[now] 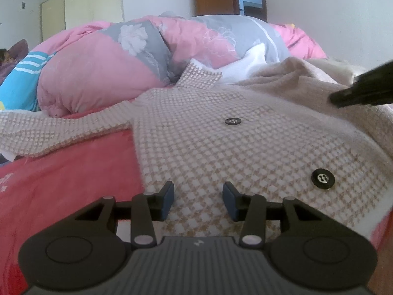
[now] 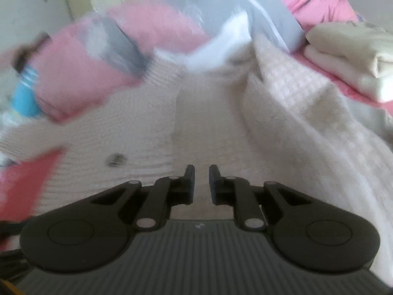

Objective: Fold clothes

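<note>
1. Pink bed sheet [image 1: 73, 177] carries a houndstooth cardigan [image 1: 221, 147], spread flat before a heaped quilt [image 1: 98, 73].
2. Left claw [image 1: 198, 200] hovers half-open over its hem.
3. Right claw [image 2: 202, 184] narrow, holding nothing.

Jacket [image 1: 221, 147] lies spread on the bed [image 1: 73, 184] right in front of my left claw [image 1: 198, 201], one sleeve [image 1: 61, 127] running off to the left. Quilt [image 1: 110, 73] is heaped behind it. My right claw [image 2: 202, 184] sits over the jacket's right part; folded stack [image 2: 348, 56] lies far right, beside the quilt.
</note>
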Action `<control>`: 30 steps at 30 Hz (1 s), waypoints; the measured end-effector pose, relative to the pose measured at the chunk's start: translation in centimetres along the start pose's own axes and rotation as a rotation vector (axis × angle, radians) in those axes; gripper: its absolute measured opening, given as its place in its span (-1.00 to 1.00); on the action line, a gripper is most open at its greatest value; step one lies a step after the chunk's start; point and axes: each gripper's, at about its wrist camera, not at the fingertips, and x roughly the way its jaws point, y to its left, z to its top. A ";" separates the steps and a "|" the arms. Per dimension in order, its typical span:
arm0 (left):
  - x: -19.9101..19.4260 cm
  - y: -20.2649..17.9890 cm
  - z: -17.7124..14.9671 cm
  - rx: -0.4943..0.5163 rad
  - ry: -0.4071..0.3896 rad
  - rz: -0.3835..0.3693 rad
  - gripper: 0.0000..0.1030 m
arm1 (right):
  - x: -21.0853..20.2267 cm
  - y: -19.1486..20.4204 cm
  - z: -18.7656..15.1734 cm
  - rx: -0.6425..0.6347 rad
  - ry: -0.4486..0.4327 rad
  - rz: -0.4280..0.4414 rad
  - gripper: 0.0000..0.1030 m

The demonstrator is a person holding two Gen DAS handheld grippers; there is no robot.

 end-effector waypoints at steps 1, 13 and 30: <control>-0.1 -0.1 0.0 -0.003 -0.003 0.003 -0.11 | -1.6 0.7 -0.6 -0.025 -0.025 0.046 -0.75; -1.7 -2.0 -0.1 0.015 -0.053 0.062 0.00 | -3.6 3.7 -8.8 -0.120 -0.002 0.098 -0.73; -0.6 -4.3 -0.6 0.014 -0.037 0.047 0.19 | -2.5 3.2 -10.3 -0.182 -0.088 0.126 -0.46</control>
